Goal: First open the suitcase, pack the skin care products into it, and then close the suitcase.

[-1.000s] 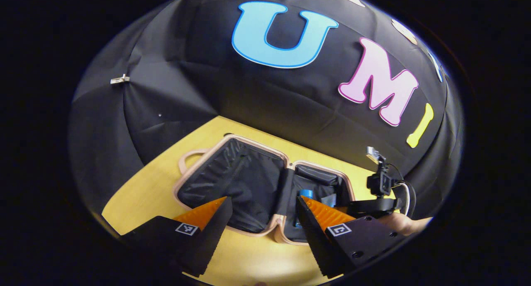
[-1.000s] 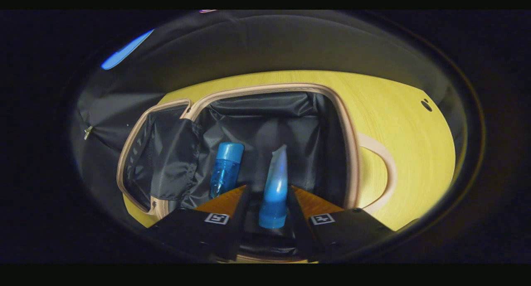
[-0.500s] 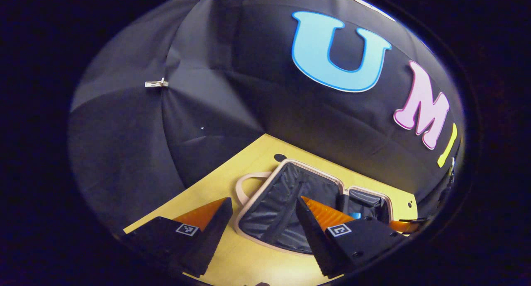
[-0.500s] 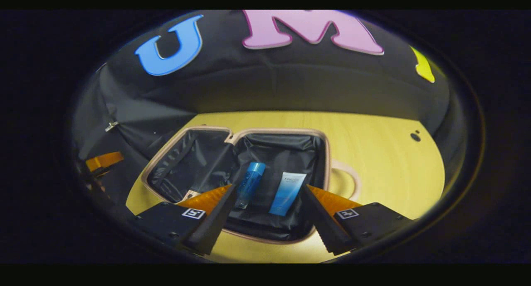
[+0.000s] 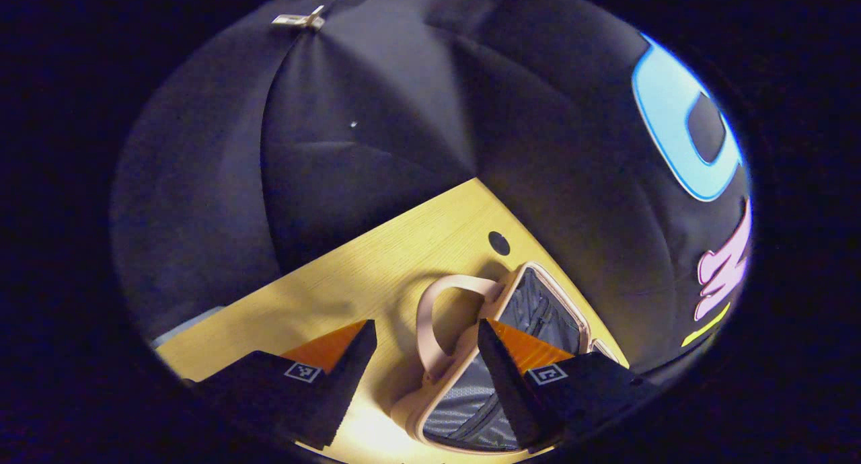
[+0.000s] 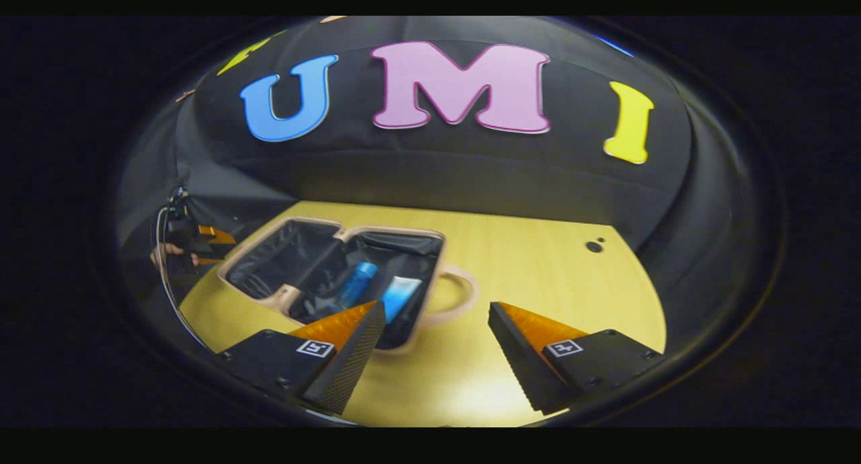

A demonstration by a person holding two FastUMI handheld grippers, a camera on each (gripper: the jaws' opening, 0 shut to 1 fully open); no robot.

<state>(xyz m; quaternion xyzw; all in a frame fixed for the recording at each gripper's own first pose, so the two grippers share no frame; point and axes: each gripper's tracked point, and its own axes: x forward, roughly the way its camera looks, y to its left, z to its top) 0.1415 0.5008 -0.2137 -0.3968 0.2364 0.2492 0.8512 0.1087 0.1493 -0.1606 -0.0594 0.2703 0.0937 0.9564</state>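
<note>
The pink-beige suitcase (image 6: pixel 397 230) lies open on the yellow table (image 6: pixel 538 262), its black lining showing. In its right half a blue bottle (image 6: pixel 356 282) and a blue-and-white tube (image 6: pixel 401 296) lie side by side. My right gripper (image 6: pixel 437 307) is open and empty, hovering over the table just right of the suitcase handle (image 6: pixel 467 296). My left gripper (image 5: pixel 425 324) is open and empty too, over the handle (image 5: pixel 430 323) of the left half (image 5: pixel 407 410). In the right gripper view the left gripper (image 6: pixel 202 239) is beyond the suitcase's left end, held by a hand (image 6: pixel 165 252).
A small round hole (image 6: pixel 594 246) sits in the table at the far right, and another hole (image 5: pixel 498 243) lies near the suitcase's left half. The black booth cloth rises right behind the table. Bare tabletop (image 5: pixel 336 282) spreads left of the suitcase.
My right gripper opened and let go of the tube, which now lies beside the bottle, then drew back up and to the right. My left gripper swung left to the suitcase's handle end.
</note>
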